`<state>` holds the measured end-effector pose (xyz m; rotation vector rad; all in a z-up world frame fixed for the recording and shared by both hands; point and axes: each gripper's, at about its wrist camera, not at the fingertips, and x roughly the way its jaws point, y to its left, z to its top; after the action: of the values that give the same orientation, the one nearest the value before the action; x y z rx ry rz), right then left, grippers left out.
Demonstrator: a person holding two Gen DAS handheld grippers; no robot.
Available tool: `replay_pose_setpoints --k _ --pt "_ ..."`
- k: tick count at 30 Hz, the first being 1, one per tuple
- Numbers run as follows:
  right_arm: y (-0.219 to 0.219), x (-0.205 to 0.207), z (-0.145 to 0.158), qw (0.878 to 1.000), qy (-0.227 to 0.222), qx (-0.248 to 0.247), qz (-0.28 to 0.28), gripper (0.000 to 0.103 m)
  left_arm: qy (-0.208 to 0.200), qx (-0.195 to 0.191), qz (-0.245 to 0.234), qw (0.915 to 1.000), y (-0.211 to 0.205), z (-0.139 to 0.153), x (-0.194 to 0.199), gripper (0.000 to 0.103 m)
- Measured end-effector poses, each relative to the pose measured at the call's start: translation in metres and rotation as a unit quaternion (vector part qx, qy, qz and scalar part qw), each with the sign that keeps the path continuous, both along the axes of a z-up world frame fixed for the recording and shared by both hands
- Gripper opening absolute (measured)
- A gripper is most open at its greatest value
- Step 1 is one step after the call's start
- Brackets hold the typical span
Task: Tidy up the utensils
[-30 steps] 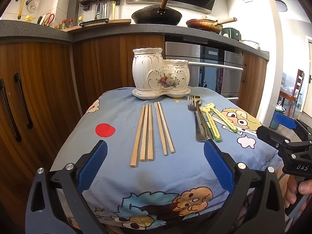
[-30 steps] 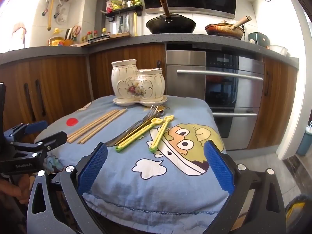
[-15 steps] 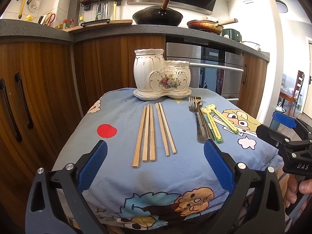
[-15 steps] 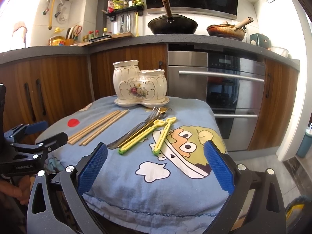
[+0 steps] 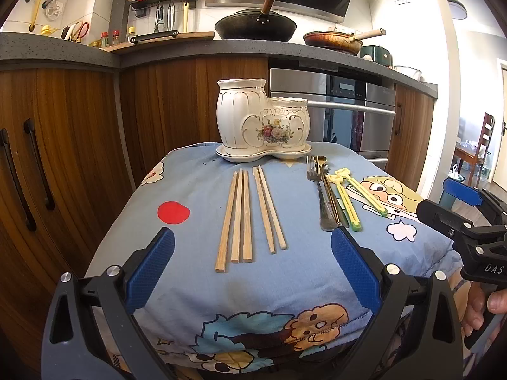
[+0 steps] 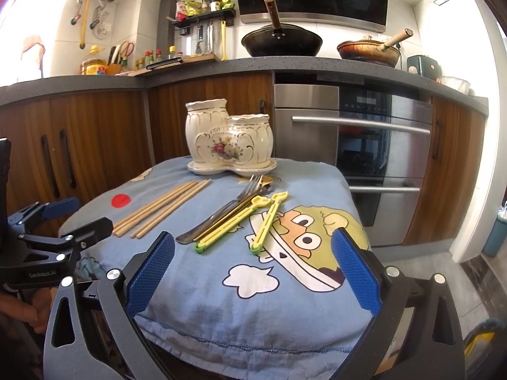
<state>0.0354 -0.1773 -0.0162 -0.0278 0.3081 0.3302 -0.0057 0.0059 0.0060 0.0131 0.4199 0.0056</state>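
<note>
Chopsticks (image 5: 244, 215), five wooden ones, are lying side by side mid-cloth; fork (image 5: 318, 190) and yellow plastic pieces (image 5: 347, 201) are sitting to their right, ceramic holder (image 5: 261, 120) empty-looking at the far edge. Left gripper (image 5: 252, 267) and right gripper (image 6: 252, 269) are both hovering near the front edge, jaws spread wide, gripping nothing. Risk, as I judge it: sticks rolling apart under a pinch, or the tall holder getting tipped. Blue cartoon cloth (image 5: 190, 285) is sagging softly. Wooden cabinets, oven, woks on the counter behind.

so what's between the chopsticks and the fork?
Only bare blue cloth lies between the chopsticks and the fork, clearest in the left wrist view.
</note>
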Motion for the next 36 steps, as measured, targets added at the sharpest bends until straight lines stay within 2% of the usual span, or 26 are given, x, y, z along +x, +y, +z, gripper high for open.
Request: replay_pose_setpoints --k 36 --pt "0.0035 0.0007 -0.0001 1.000 0.000 0.000 0.001 0.098 0.004 0.003 0.000 1.0000 -0.0006 -0.0011 0.0030 0.098"
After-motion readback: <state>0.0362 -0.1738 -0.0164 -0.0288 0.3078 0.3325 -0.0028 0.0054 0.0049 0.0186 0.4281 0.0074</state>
